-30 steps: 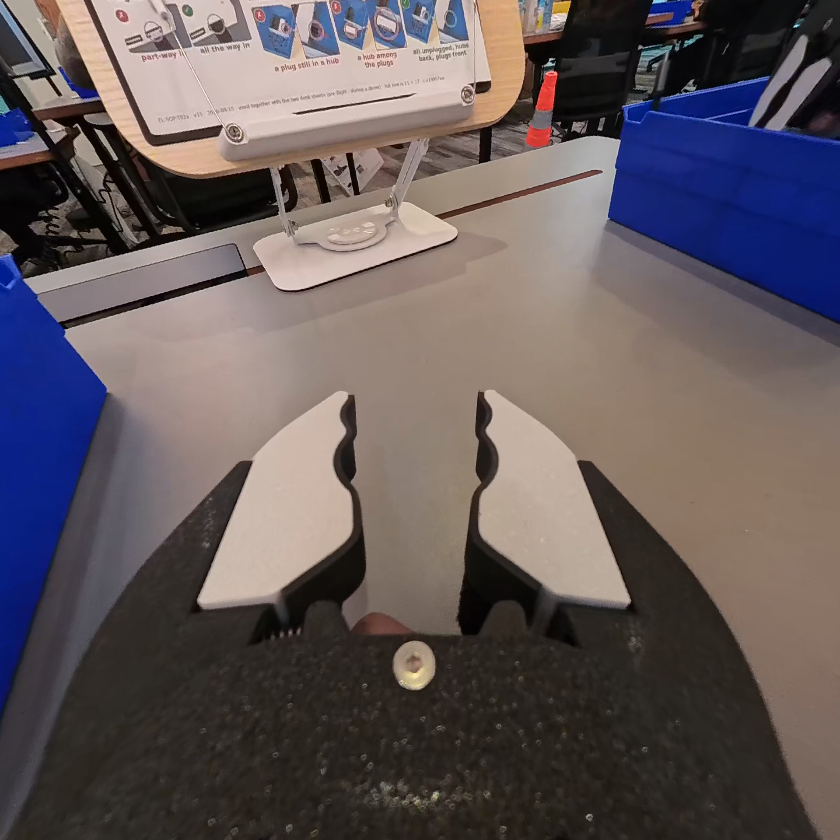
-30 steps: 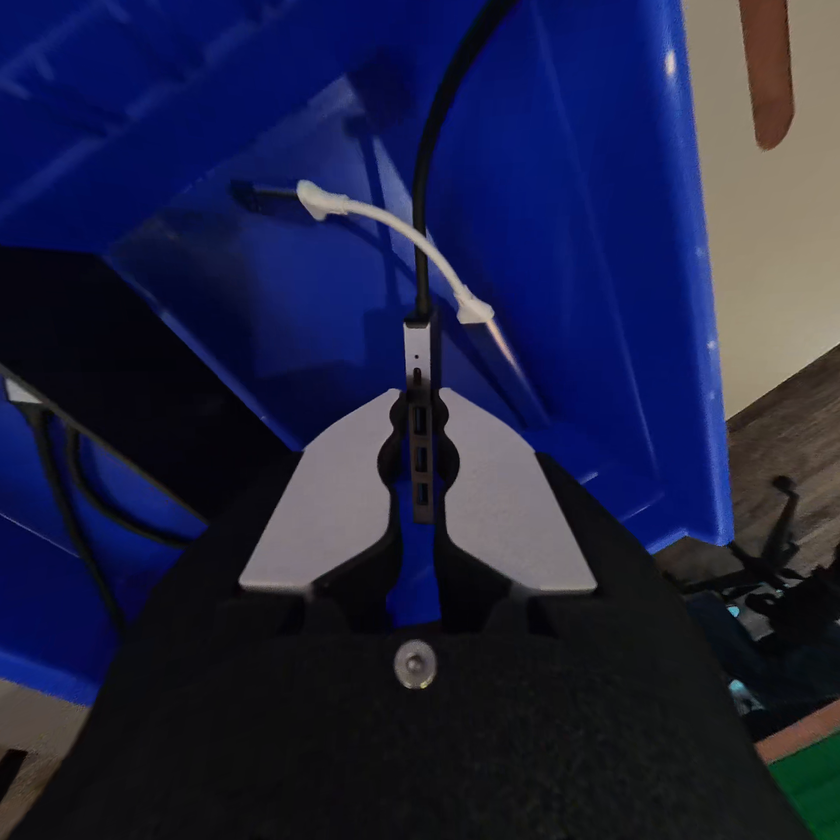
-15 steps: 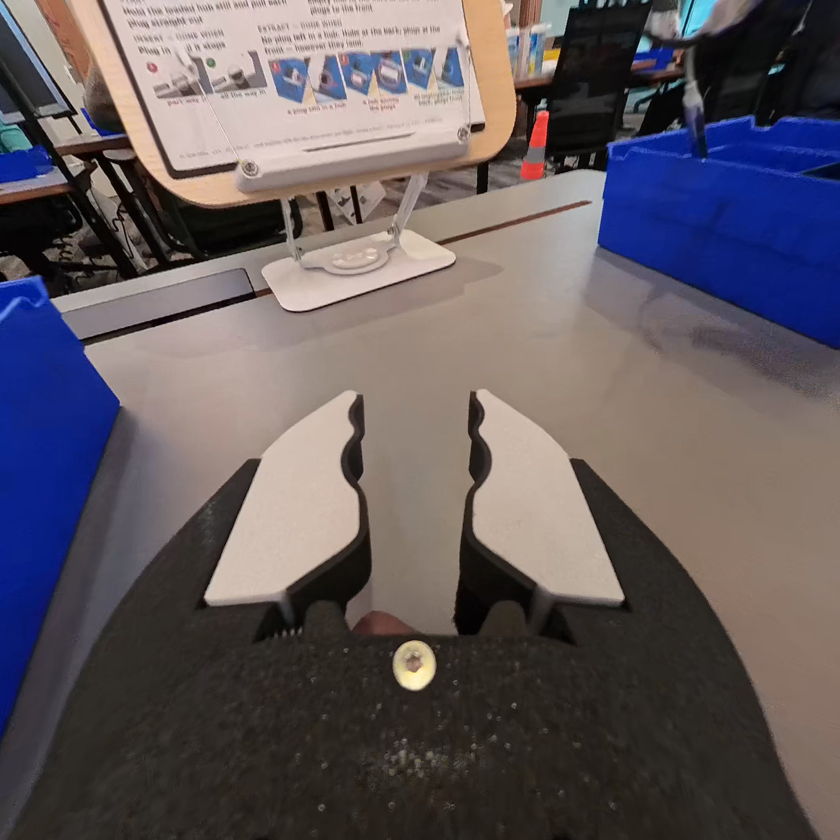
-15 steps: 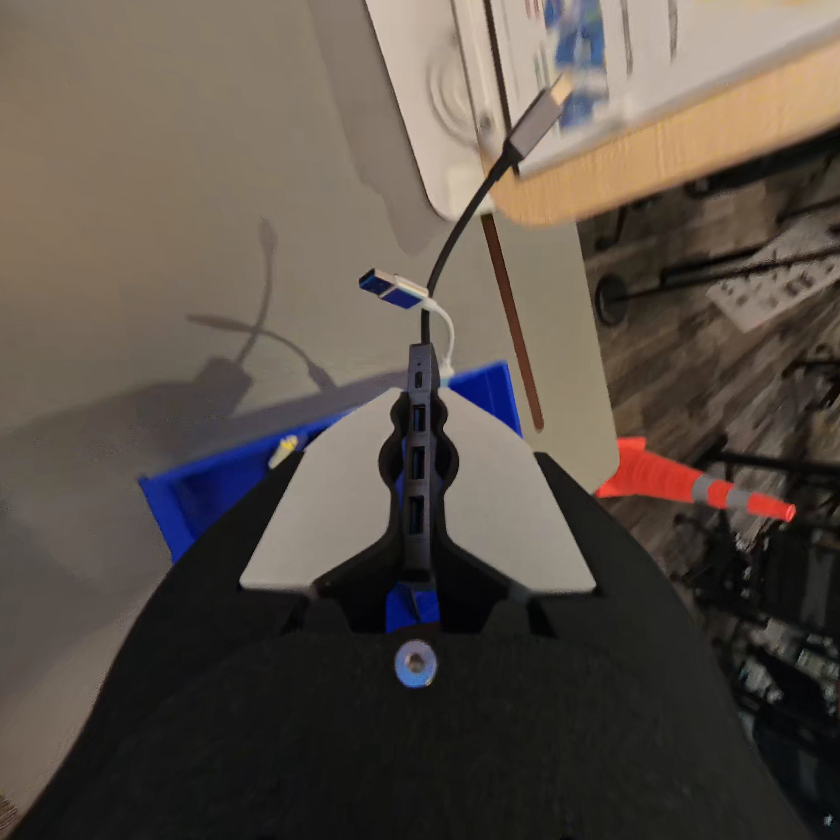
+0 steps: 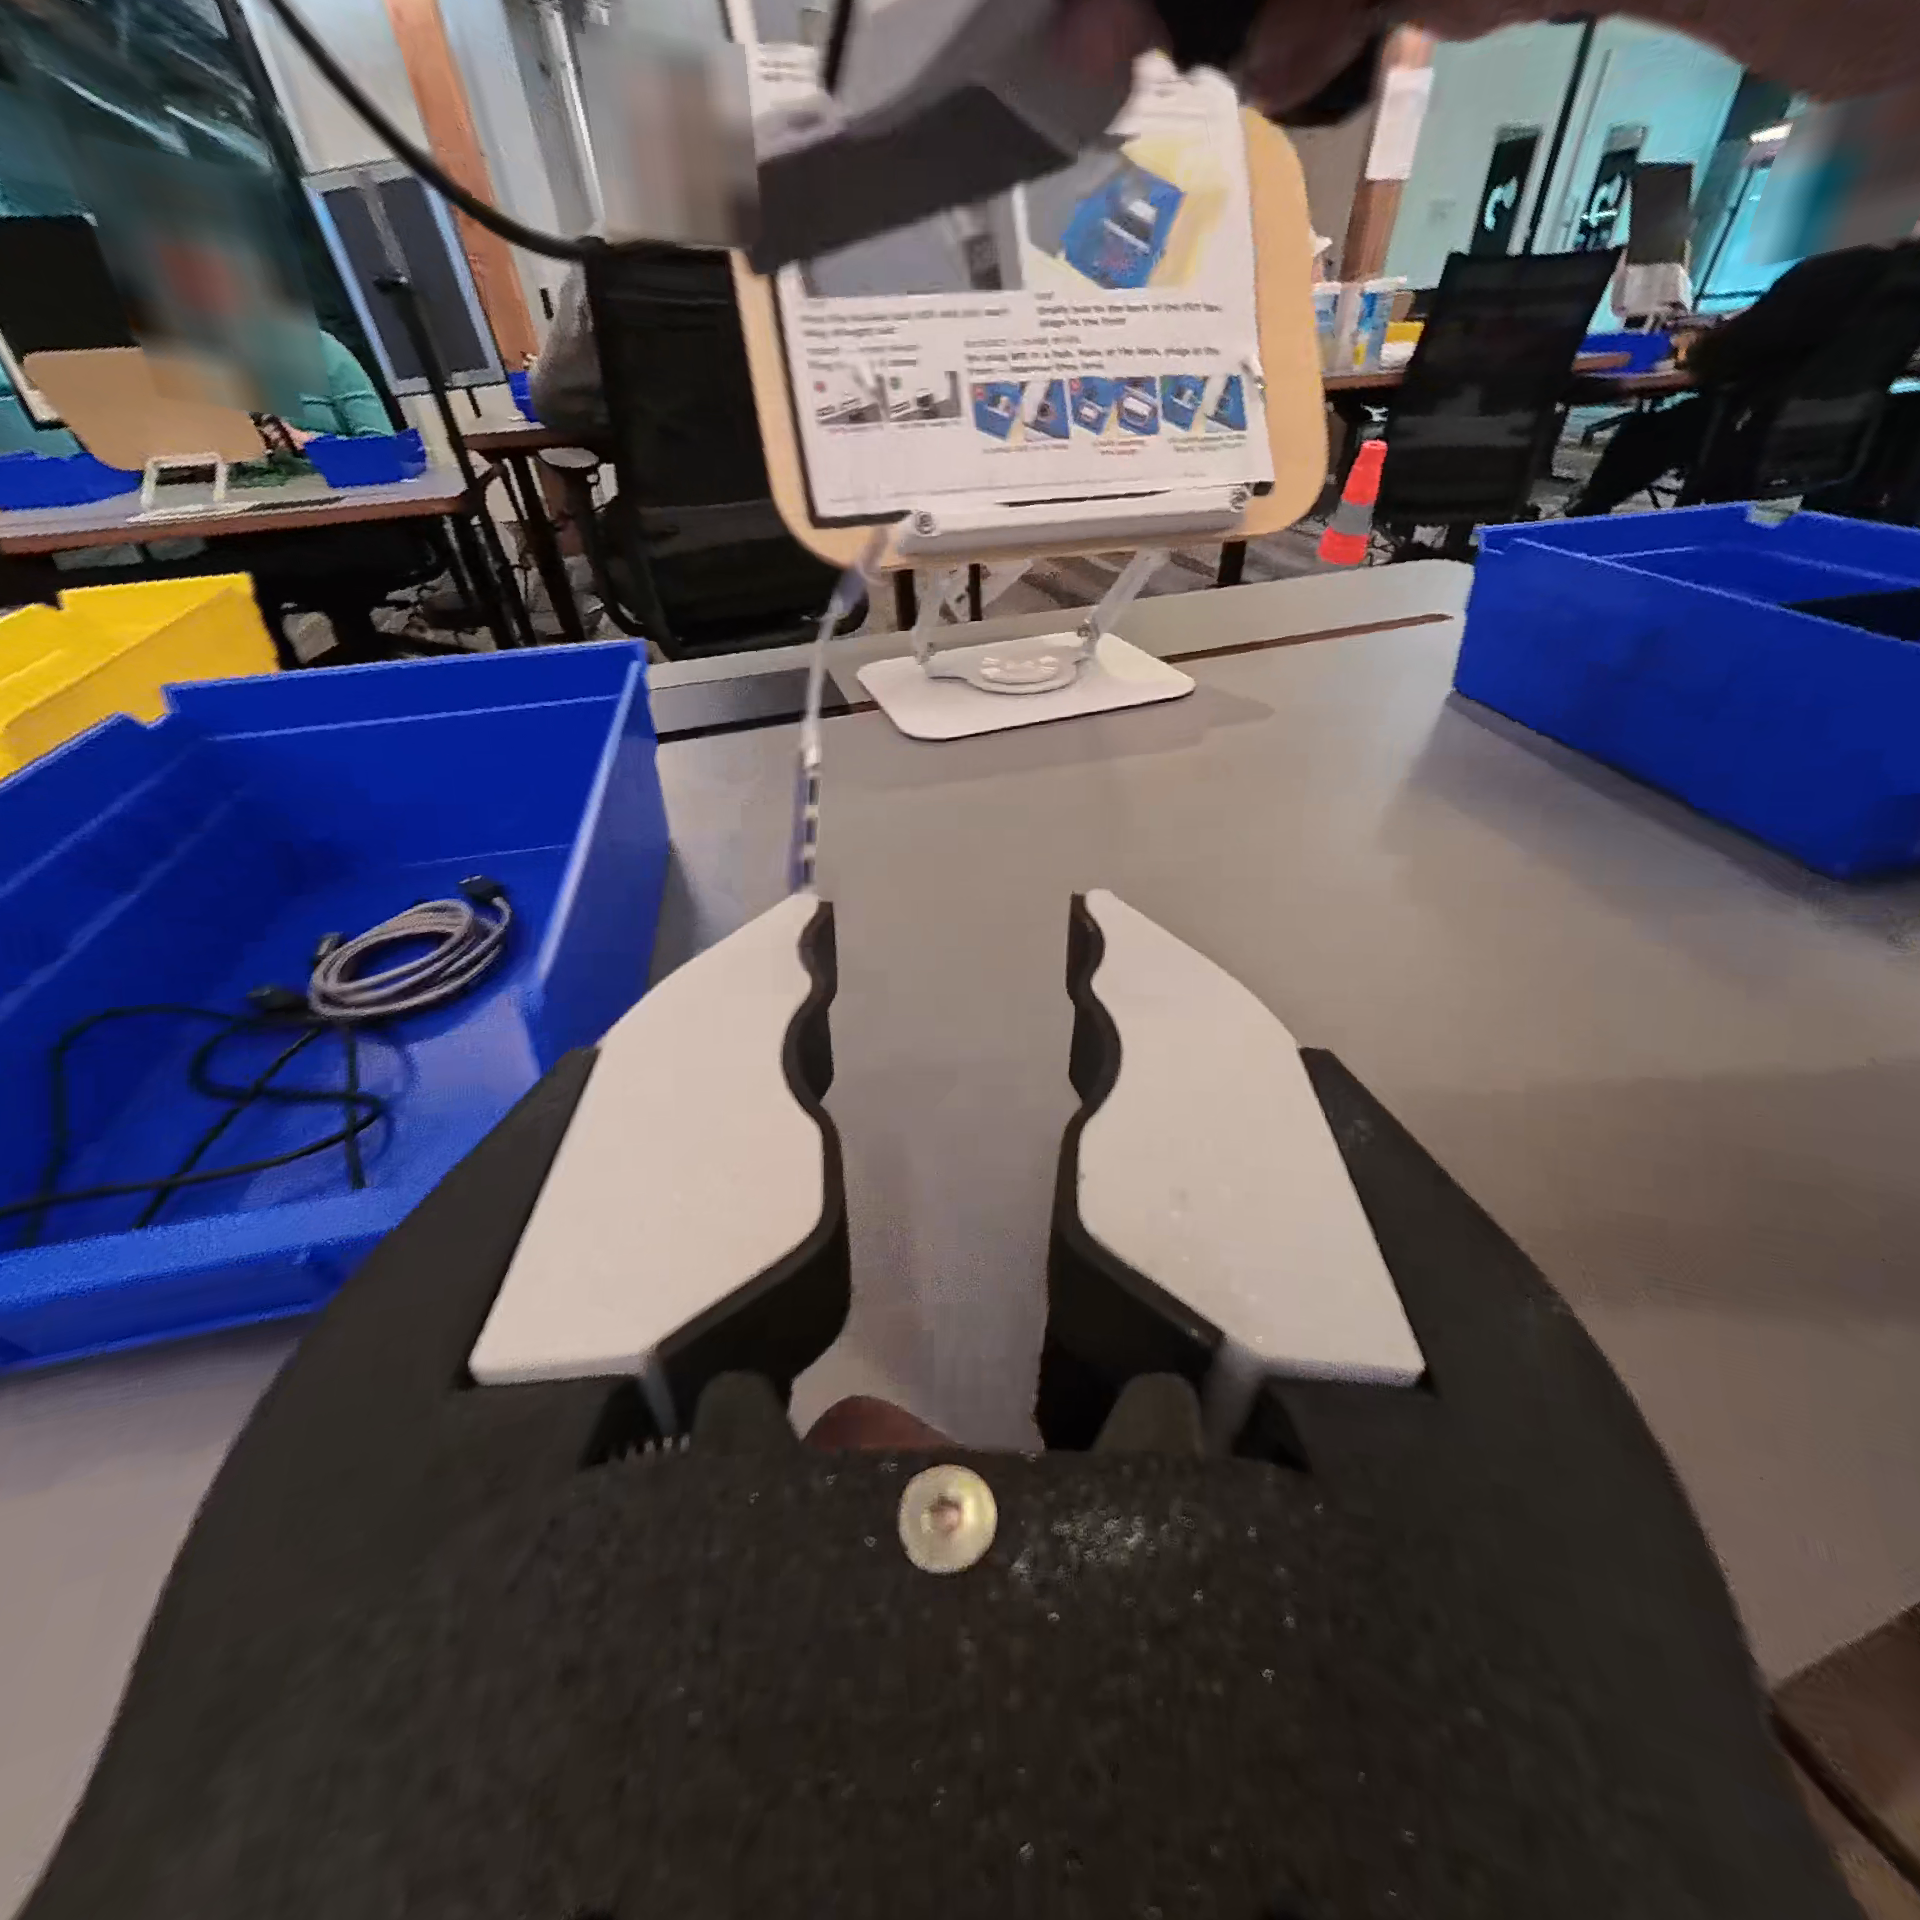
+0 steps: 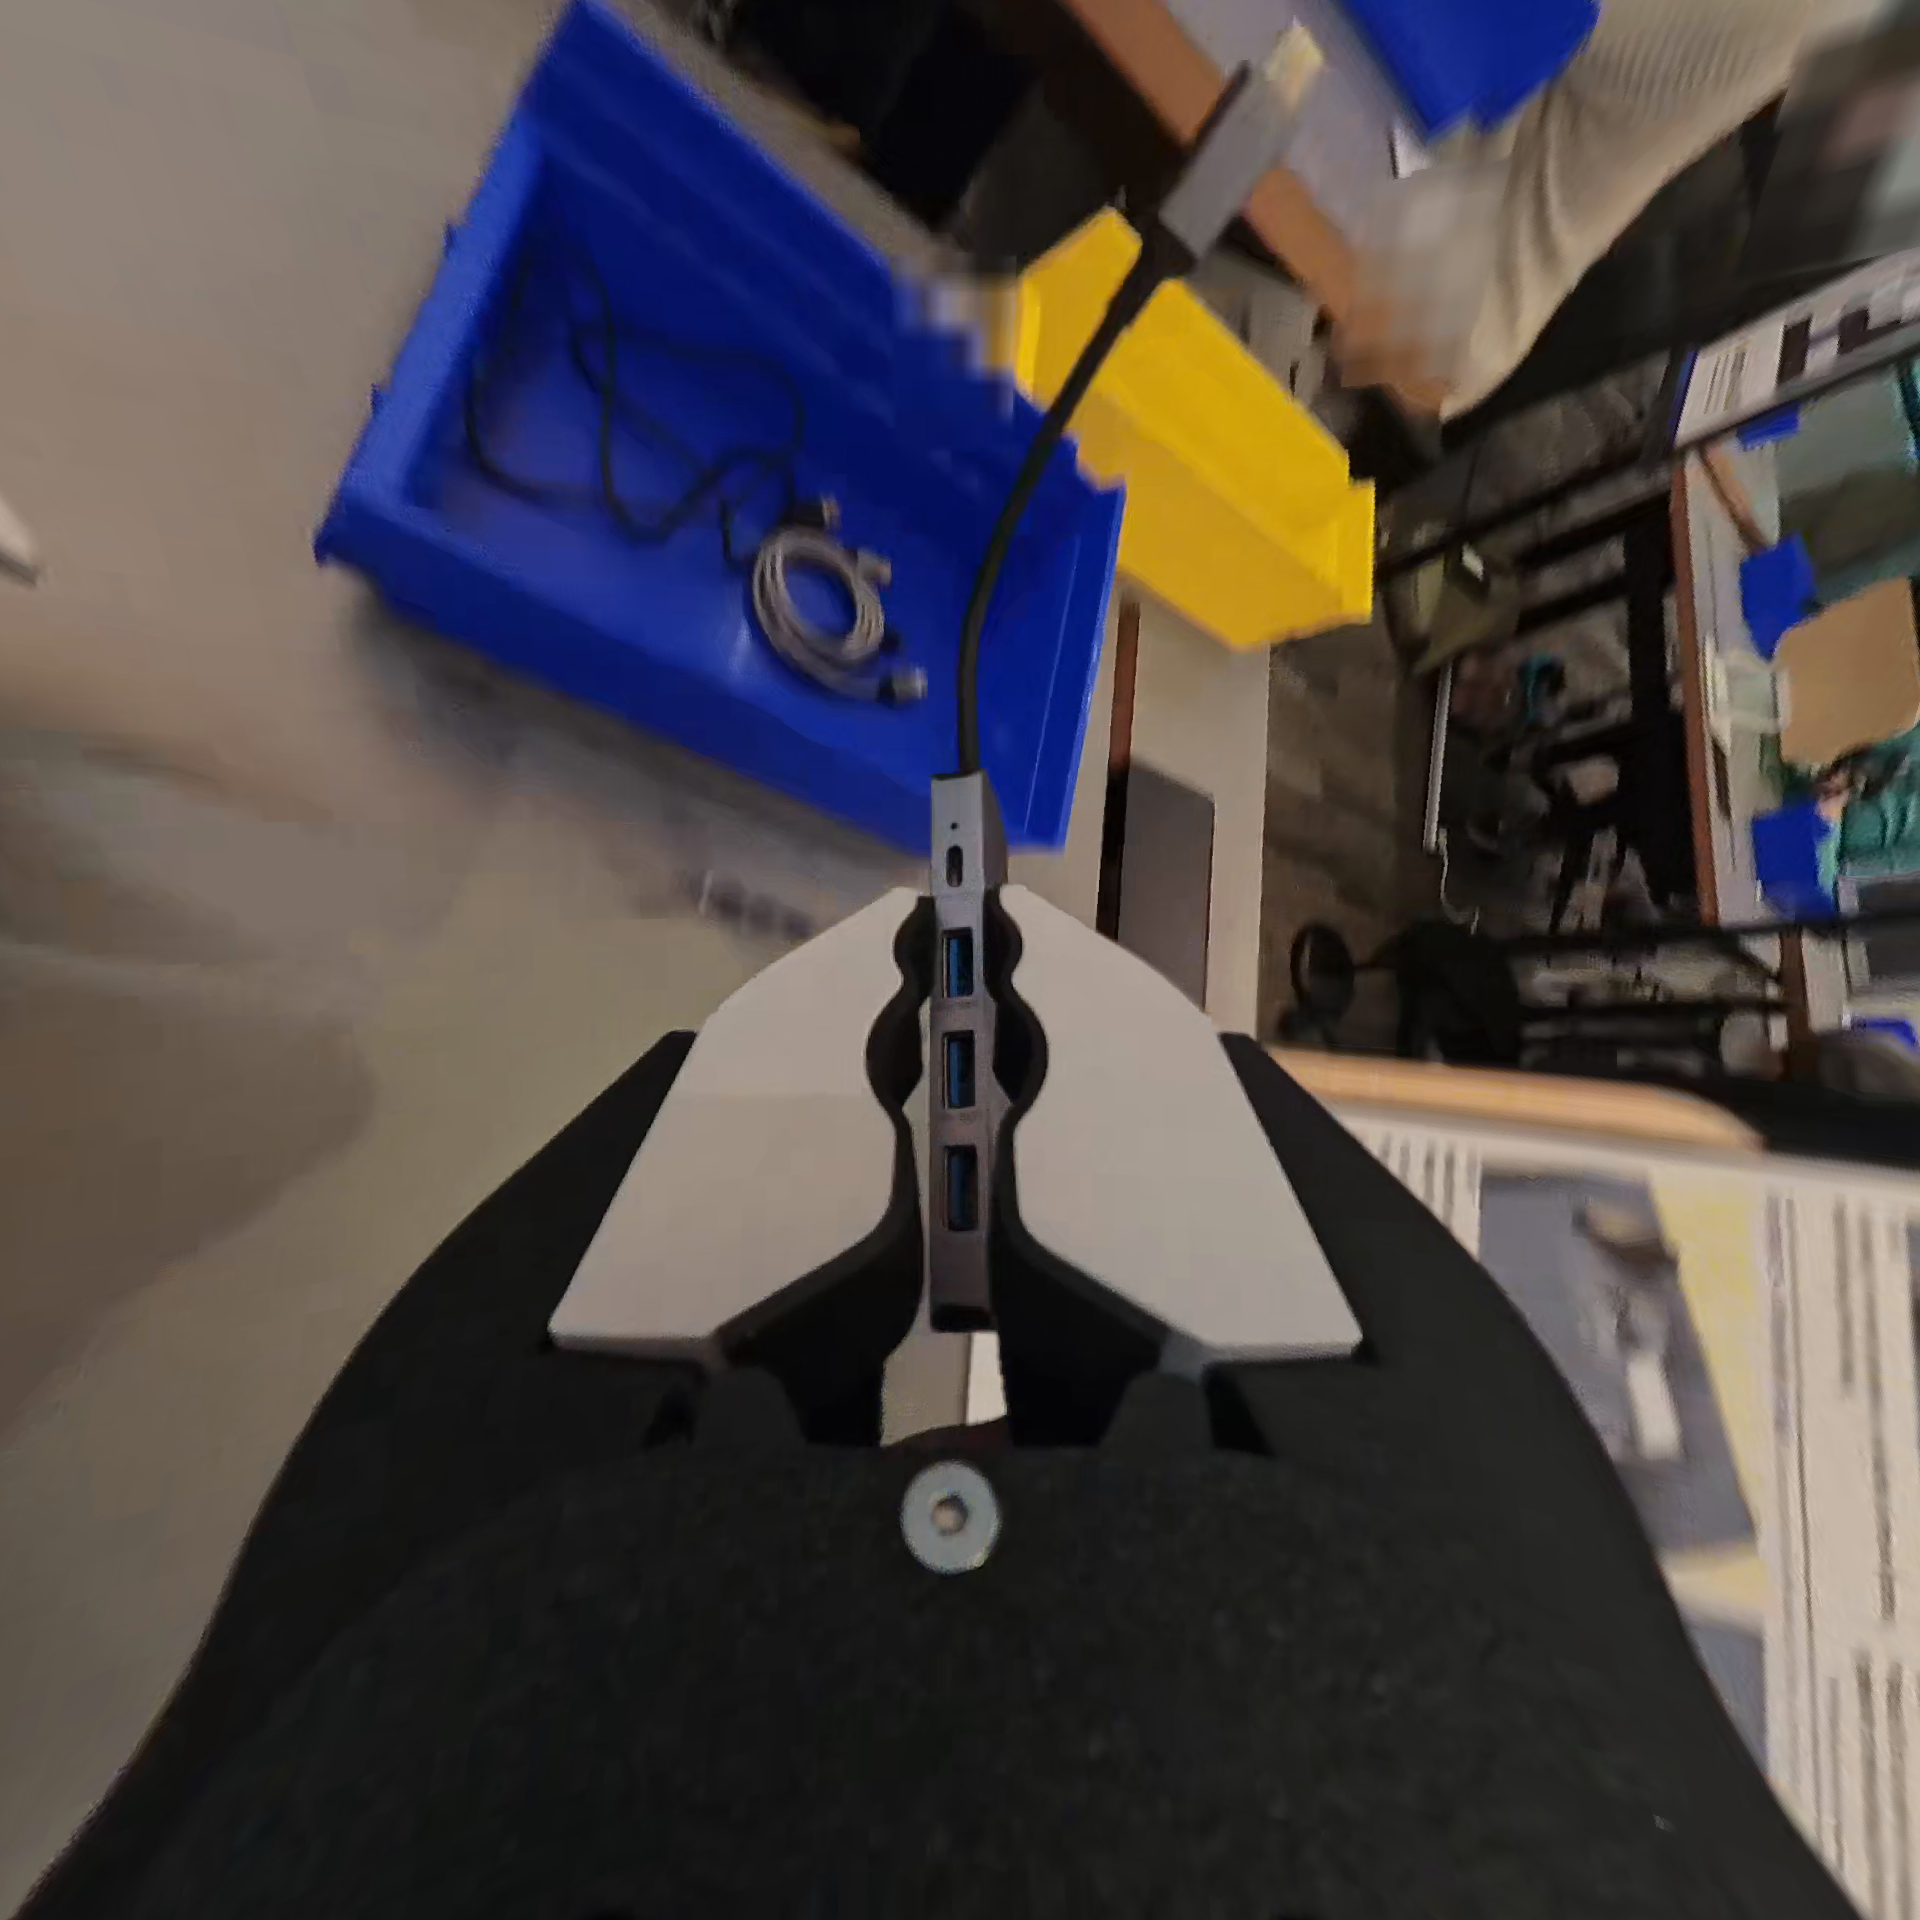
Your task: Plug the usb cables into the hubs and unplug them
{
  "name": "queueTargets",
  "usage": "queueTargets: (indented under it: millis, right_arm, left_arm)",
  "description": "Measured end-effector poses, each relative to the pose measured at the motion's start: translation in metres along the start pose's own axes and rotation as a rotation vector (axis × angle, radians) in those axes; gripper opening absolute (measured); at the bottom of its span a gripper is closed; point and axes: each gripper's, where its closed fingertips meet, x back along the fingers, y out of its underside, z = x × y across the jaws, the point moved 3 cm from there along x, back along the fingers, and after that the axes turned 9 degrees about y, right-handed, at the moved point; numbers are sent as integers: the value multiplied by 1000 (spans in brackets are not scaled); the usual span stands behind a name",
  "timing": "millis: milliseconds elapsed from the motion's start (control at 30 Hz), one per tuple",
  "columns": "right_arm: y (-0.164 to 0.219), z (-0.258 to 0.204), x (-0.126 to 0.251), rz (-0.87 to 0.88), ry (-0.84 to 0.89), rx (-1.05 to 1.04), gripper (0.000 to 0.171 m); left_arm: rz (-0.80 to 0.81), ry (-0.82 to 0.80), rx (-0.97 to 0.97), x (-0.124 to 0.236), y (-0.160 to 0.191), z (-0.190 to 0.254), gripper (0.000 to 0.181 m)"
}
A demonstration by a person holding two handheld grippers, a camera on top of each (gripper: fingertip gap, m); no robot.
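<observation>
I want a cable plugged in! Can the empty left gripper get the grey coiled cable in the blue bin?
Probably yes: left gripper is open, the cable lies uncovered in the open-topped bin.

Left gripper (image 5: 948, 914): coarse black foam-textured body, rounded and widening toward the camera, with two flat pale-grey fingers (image 5: 675, 1164) whose inner edges are black and wavy; one brass-toned screw (image 5: 947, 1518) sits on the body's centreline behind the finger roots. Right gripper (image 6: 961, 904): same build, black speckled body and pale-grey finger plates (image 6: 1164, 1174) with scalloped black inner edges, but its centre screw (image 6: 950, 1523) is silver with a washer. In the left wrist view, the right gripper appears blurred above as a grey-and-black block.
</observation>
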Motion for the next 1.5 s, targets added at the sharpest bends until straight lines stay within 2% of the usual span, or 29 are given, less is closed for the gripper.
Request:
queueTargets:
  millis: [100,167,300,400,600,767,867,967,1033,1100,1233,1300,1400,1500]
  right_arm:
    - [-51,1,-45,56,-34,33,9]
    - [-65,-5,-80,41,-68,59,9]
    - [-48,-44,-157,-104,-280,96,9]
    - [-36,-68,-198,-181,-416,125,8]
    - [-27,-95,-235,-345,-692,132,9]
    - [-22,-101,-242,-330,-720,91,8]
    - [-28,-80,-218,-211,-630,9,22]
    - [-21,-43,-159,-58,-417,-113,29]
    - [6,-25,-107,17,-214,-219,29]
    - [52,-26,-57,46,-28,-383,36]
    - [155,-85,19,37,255,-668,30]
    - [188,-126,45,8,314,-742,25]
    - [209,-172,73,-2,337,-785,22]
    - [213,-194,88,7,342,-786,22]
  left_arm:
    - [-15,-31,18,10,8,-12,42]
    - [-27,-34,44,14,15,-18,42]
    - [-43,-18,102,17,24,-24,43]
    - [-38,-12,121,19,24,-27,43]
    - [-78,-18,146,16,36,-33,43]
    - [-113,-6,174,8,45,-36,43]
    - [-140,-5,157,1,48,-35,43]
    - [-180,15,146,-13,49,-32,43]
    - [-227,29,129,-32,47,-32,44]
    - [-303,51,91,-61,45,-33,45]
    - [-525,113,49,-143,46,-36,50]
    - [-591,100,16,-189,46,-46,50]
    - [-734,99,6,-243,61,-65,50]
    - [-777,150,97,-276,73,-73,49]
